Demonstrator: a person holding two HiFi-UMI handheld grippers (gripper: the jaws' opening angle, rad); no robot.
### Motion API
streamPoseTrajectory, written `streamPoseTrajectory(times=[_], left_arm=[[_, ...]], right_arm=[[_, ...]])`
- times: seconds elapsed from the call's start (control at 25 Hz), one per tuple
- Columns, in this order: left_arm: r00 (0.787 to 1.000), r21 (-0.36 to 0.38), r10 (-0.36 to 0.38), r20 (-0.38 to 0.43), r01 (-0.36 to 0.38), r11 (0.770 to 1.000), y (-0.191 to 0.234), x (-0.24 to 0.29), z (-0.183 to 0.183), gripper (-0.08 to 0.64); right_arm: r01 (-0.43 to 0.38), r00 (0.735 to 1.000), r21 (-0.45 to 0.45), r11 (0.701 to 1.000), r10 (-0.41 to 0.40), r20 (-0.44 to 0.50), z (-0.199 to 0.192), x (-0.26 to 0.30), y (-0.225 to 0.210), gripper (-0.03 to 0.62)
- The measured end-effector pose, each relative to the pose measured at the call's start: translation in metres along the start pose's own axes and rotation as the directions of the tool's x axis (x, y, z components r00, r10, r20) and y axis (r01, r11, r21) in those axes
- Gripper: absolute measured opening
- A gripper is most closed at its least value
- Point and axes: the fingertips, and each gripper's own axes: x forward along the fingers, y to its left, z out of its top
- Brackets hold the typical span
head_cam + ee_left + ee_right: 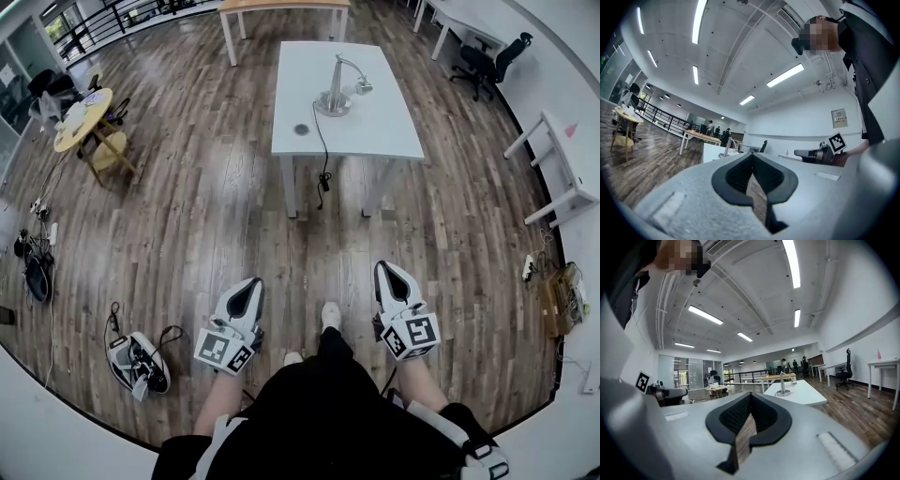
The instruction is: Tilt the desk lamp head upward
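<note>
Room: an open office with a wooden floor; you stand well back from the work.
Bench: the white bench lies straight ahead of you.
Desk lamp: the desk lamp stands on the bench, its stem upright.
Lamp head: the lamp head juts right of the stem.
Left tongs: your left tongs are closed, holding nothing.
Right tongs: your right tongs are closed and empty too.
Bearing: the lamp sits ahead, between both tongs' lines and well apart from them. Your right hand looks slightly nearer the head.

Wood floor w/ white desk, round yellow table, office chair; ceiling strip lights.
</note>
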Motion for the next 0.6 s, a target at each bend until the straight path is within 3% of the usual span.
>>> streamPoseTrajectory(times=[0.2,0.6], left_arm=[[1.000,0.000,0.011,0.001,-0.011,1.000,0.009,0.049,0.005,-0.002],[1.000,0.019,-0.026,0.005,0.026,0.999,0.001,0.152,0.014,-0.002]], right_arm=[[-0.037,0.998,-0.040,0.999,0.039,0.044,0.030,0.038,-0.032,0.004],[-0.087,0.991,0.094,0.992,0.077,0.108,0.059,0.075,-0.102,0.003]])
